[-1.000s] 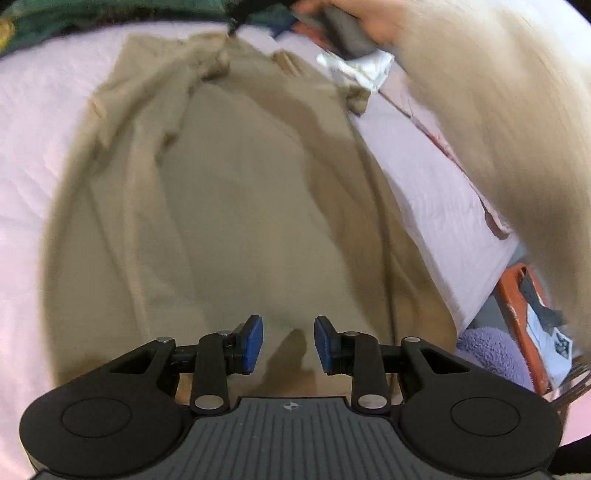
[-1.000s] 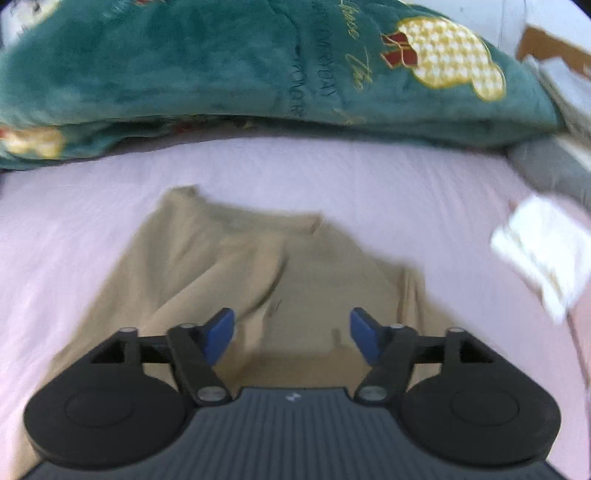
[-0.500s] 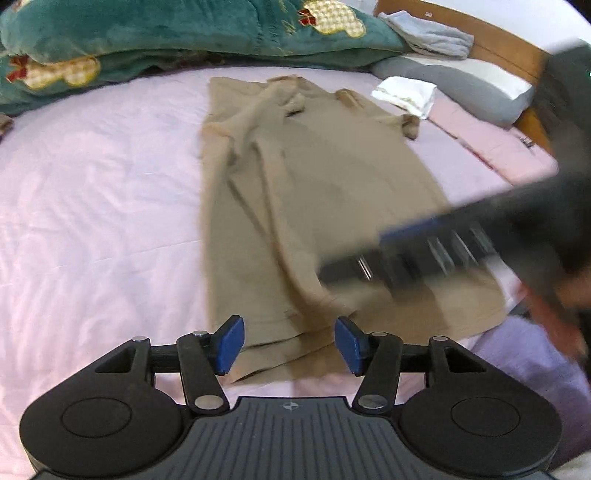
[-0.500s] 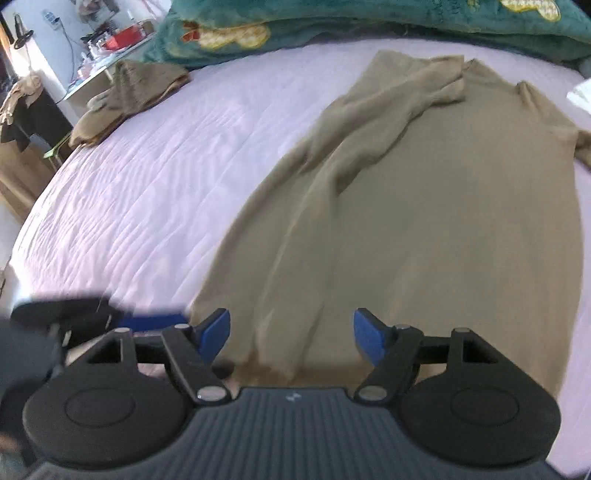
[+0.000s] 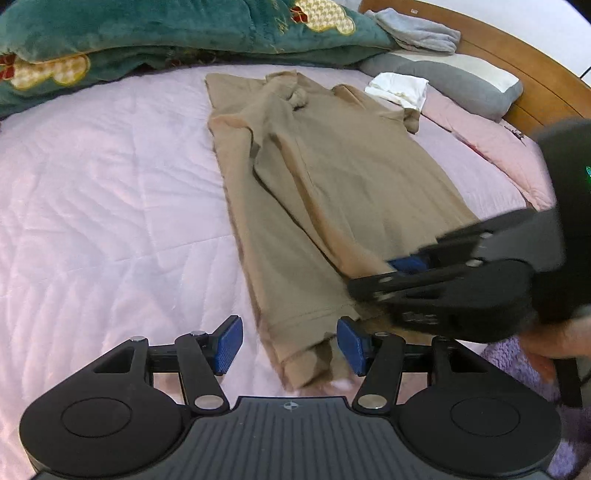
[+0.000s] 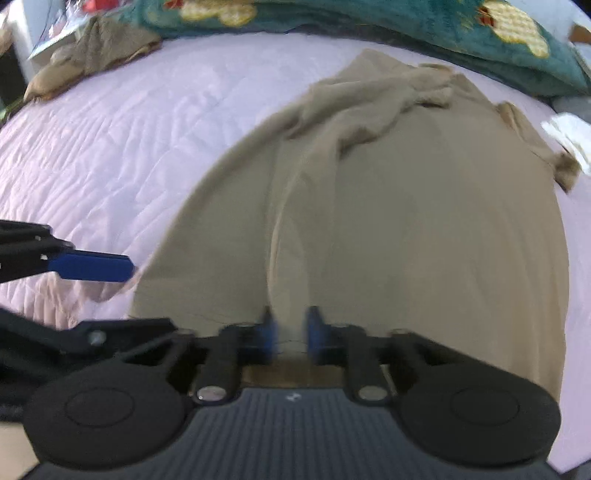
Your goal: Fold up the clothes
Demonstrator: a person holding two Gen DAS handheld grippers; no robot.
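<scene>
A tan long-sleeved shirt (image 5: 332,192) lies lengthwise on the pink quilted bed (image 5: 110,206), collar far, hem near, its left side folded over. My left gripper (image 5: 288,343) is open, its jaws on either side of the hem's near left corner. My right gripper (image 5: 397,267) reaches in from the right at the hem. In the right wrist view the shirt (image 6: 424,221) fills the middle, and the right gripper (image 6: 290,332) has its jaws nearly together around a raised fold at the hem. The left gripper's blue pad (image 6: 92,267) shows at the left.
A teal plush blanket (image 5: 147,33) is heaped along the far side. A white folded cloth (image 5: 399,88), grey pillow (image 5: 443,77) and wooden headboard (image 5: 517,62) lie far right. Another brown garment (image 6: 92,51) lies far left. A purple fuzzy thing (image 5: 517,358) is near right.
Both grippers have come down to the shirt's hem. The right gripper's jaws have narrowed from wide open to nearly together on the hem. The left gripper's jaws have widened.
</scene>
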